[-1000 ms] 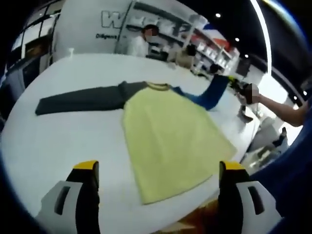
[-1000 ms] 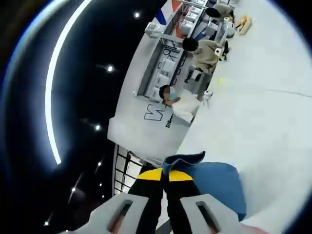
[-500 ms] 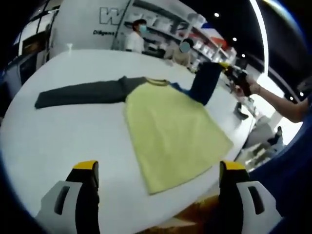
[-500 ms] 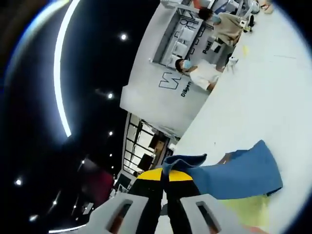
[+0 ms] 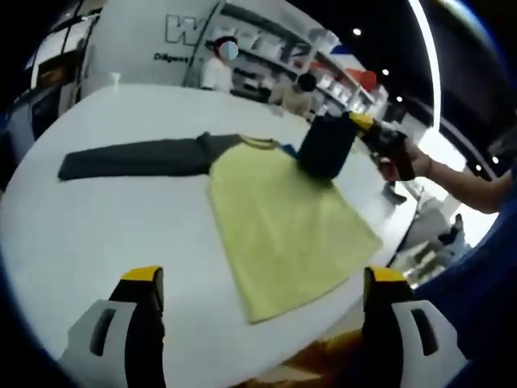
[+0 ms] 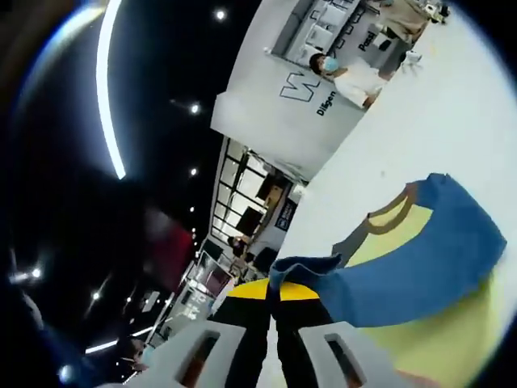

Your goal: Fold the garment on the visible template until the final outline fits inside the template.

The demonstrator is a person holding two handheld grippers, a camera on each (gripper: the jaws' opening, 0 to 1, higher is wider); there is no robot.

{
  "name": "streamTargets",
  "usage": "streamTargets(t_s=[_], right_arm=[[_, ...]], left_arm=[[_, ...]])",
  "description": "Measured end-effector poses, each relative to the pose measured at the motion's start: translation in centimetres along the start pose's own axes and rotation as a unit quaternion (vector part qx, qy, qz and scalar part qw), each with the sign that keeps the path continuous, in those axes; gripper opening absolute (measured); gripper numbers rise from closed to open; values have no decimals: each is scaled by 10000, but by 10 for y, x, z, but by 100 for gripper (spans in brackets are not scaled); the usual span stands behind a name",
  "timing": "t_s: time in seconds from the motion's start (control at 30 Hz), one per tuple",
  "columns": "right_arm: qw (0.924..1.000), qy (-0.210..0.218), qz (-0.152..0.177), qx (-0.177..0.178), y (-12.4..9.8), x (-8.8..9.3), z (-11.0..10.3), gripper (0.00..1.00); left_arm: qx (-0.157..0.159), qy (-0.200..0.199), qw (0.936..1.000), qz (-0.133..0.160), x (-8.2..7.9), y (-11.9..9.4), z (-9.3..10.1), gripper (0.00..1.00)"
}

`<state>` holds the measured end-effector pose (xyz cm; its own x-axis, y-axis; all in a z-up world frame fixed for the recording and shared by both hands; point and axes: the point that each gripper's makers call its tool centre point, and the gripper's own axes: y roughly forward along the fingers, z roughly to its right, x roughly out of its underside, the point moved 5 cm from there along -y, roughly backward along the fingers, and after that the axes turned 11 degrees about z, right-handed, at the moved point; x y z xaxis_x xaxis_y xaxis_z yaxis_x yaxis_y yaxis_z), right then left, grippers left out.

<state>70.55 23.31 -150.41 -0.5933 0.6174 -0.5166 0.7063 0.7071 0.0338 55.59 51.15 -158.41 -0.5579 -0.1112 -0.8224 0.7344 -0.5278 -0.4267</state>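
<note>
White tabletop (image 5: 105, 234), broad and round-edged, carries the long-sleeved shirt (image 5: 283, 214) in a showroom with a lettered white wall and people standing behind it. In the left gripper view, the shirt's yellow-green body lies flat near the tabletop's near-right edge, its hem close to that edge. Its dark grey sleeve (image 5: 137, 158) stretches flat toward the left, with wide bare tabletop before and beyond it.

Compared with half a second ago, the blue sleeve (image 5: 323, 145) has been carried farther over the yellow-green body: it now hangs as a dark bunch above the shoulder, next to the collar, where earlier it stood upright farther right. A second ago it still trailed outward off the shirt's right side.

My right tongs (image 5: 367, 133), seen in the left gripper view, are held by my hand (image 5: 404, 162) with the forearm reaching in from the right, above the tabletop. In the right gripper view the same tongs (image 6: 283, 295) are closed tight on the cuff of the blue sleeve, whose cloth drapes down across the yellow-green body; the collar shows beyond it.

My left tongs (image 5: 258, 279) hang spread wide with nothing between them, above the near edge of the tabletop, well apart from the shirt's collar.
</note>
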Motion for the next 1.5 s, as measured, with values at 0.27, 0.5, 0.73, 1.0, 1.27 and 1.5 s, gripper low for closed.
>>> streamTargets(t_s=[0.27, 0.5, 0.73, 1.0, 1.27, 1.5], right_arm=[[9956, -310, -809, -352, -5, 44, 4, 0], [9837, -887, -1474, -518, -16, 85, 5, 0], [9841, -736, -1465, -689, -23, 103, 4, 0], [9801, -993, -1576, -679, -30, 118, 8, 0], [9699, -1537, -1818, -520, -35, 138, 11, 0], [9239, -2607, -2676, -825, -43, 165, 18, 16]], left_arm=[[-18, -57, 10000, -56, 13, -8, -2, 99], [-46, -85, 9999, -122, 23, -8, -6, 99], [-25, -88, 9999, -141, 24, -10, -3, 98], [-8, -122, 9998, -186, 29, -10, -2, 98], [2, -136, 9996, -230, 33, -12, 0, 97], [15, -159, 9995, -275, 37, -12, 0, 97]])
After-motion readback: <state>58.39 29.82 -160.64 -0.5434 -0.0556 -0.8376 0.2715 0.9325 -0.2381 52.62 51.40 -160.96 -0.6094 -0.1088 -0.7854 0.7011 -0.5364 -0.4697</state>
